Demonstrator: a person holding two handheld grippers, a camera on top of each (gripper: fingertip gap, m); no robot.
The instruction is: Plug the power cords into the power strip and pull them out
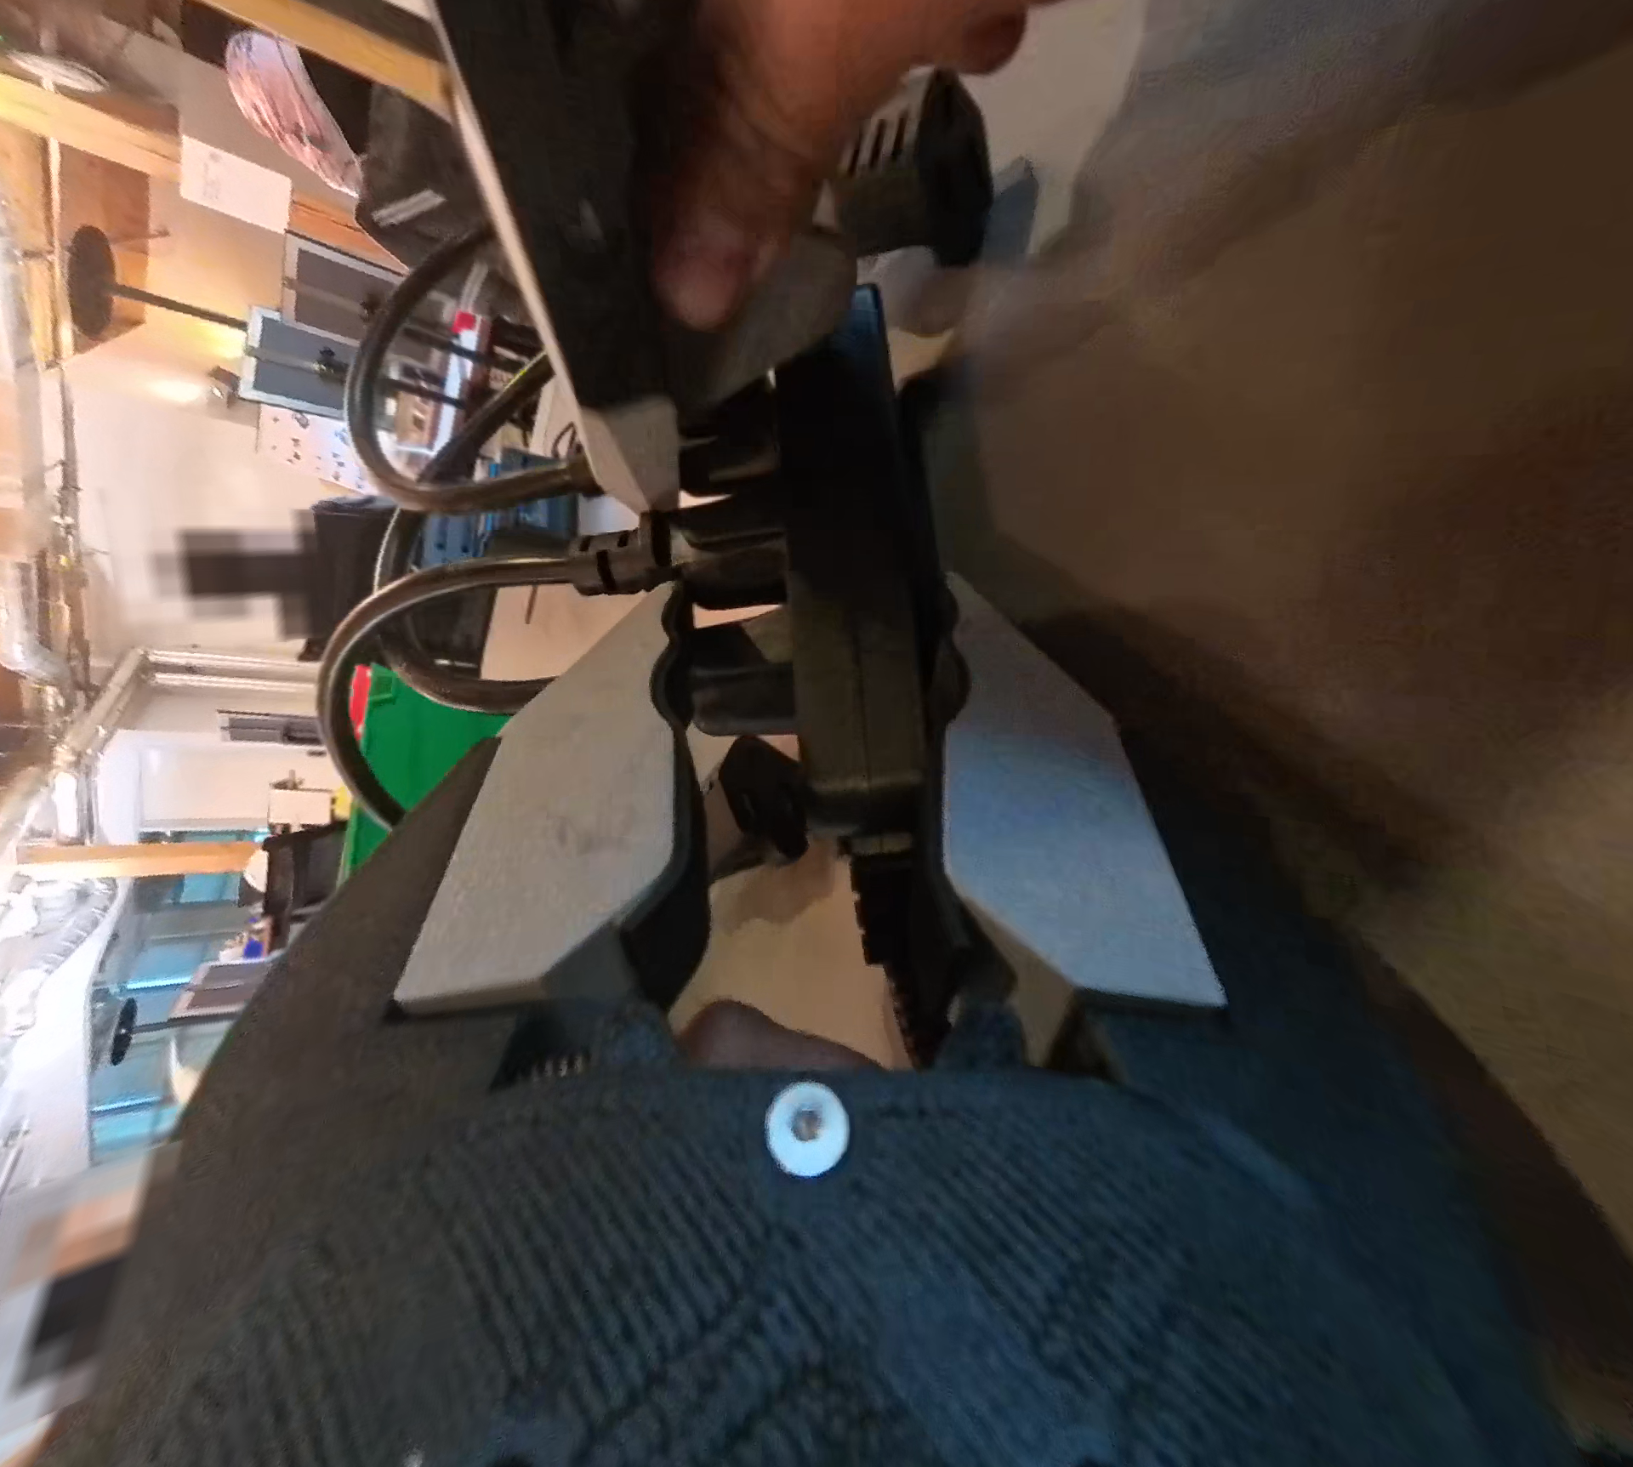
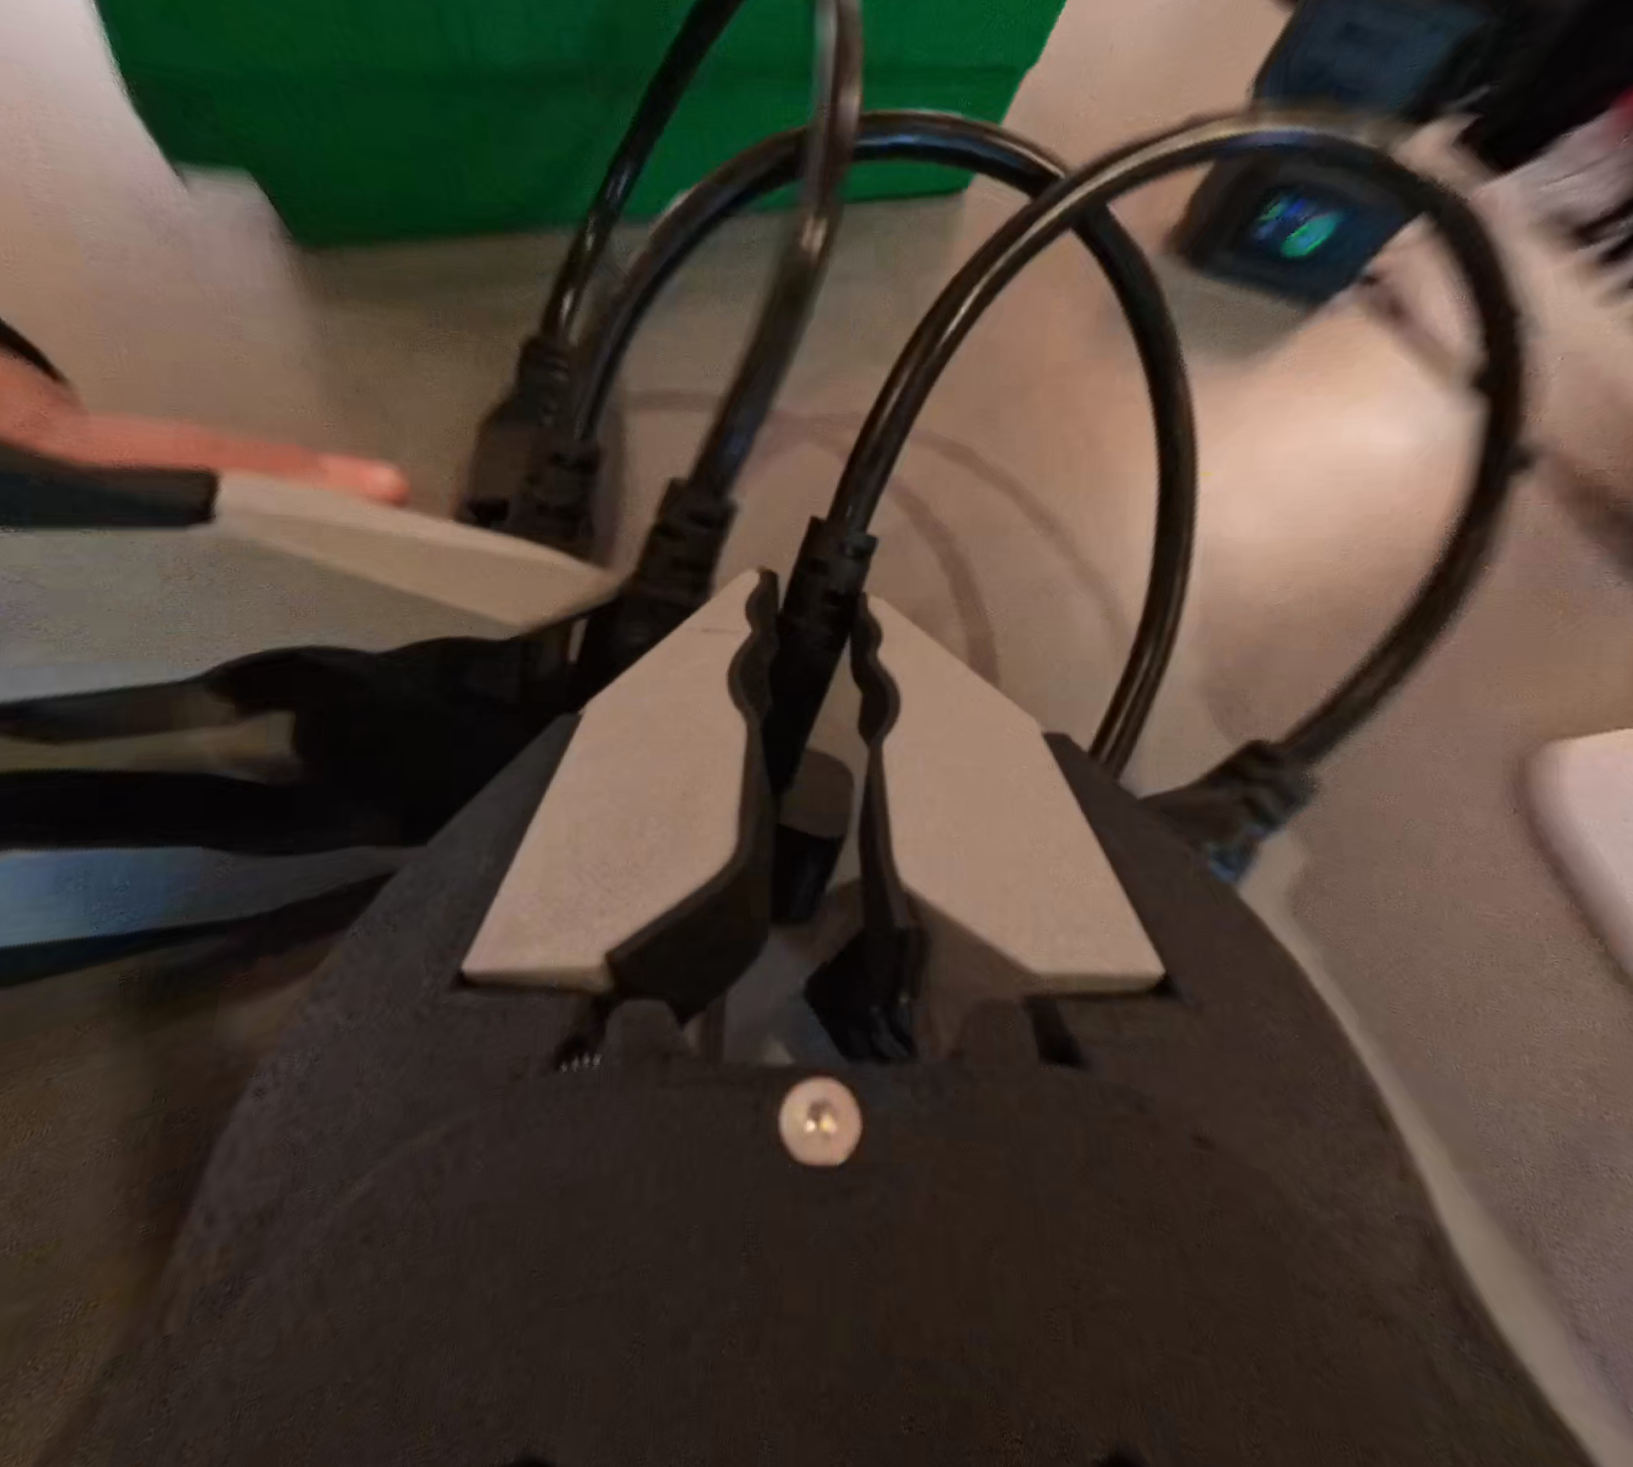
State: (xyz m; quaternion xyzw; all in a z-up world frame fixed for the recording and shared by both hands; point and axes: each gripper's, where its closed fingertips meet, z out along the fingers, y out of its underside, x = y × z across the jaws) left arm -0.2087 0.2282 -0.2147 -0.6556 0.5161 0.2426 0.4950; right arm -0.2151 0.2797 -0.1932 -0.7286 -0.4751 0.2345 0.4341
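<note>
Two hand-held grippers at work: left hand-held gripper (image 1: 808,651) clamps the black power strip (image 1: 862,585) across its body; right hand-held gripper (image 2: 815,629) pinches one power cord (image 2: 817,629) plug between narrow fingers, beside two seated cords, above the surface (image 2: 1281,541).

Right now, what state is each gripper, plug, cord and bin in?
Left gripper: shut on the black power strip, holding it on edge.
Right gripper: shut on a black plug.
Other black plugs: seated in the strip.
Black cords: arched in loops.
Green plastic bin: upright; contents unseen.
</note>
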